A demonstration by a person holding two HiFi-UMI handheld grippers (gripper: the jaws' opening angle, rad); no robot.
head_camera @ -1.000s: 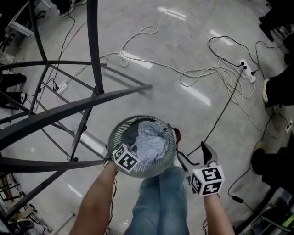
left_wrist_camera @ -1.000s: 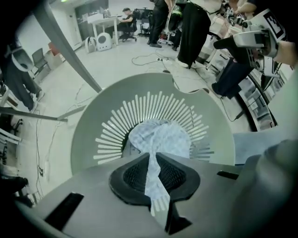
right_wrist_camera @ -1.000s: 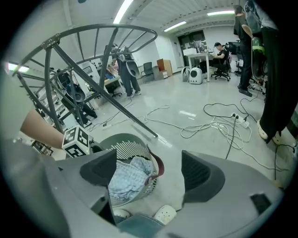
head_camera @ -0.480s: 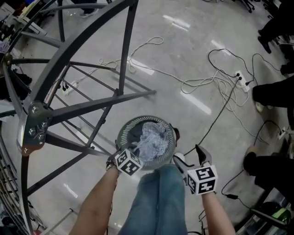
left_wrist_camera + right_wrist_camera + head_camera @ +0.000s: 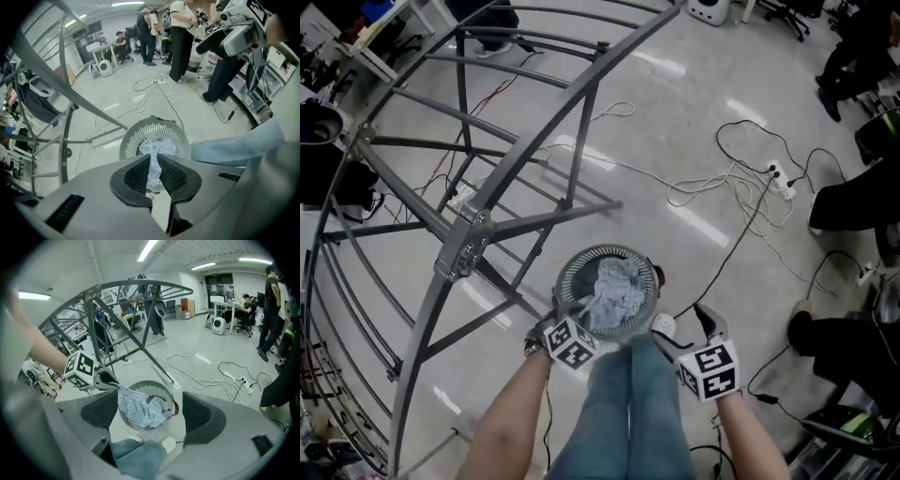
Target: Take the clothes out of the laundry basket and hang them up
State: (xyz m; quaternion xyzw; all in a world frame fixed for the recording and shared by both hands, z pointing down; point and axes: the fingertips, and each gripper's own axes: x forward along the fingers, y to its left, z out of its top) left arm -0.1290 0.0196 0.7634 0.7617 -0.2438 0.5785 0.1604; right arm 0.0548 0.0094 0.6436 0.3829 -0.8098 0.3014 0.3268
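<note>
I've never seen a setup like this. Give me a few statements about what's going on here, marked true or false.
1. The left gripper is clamped on a pale blue garment. True.
2. The right gripper grips the same garment. False: its jaws stand wide apart with nothing pressed between them.
3. The laundry basket is square. False: it is round, with slotted walls.
4. A grey metal drying rack stands beside the basket. True.
5. The garment hangs completely free of the basket. False: one end is pinched by the left gripper, and the rest lies in the basket.
</note>
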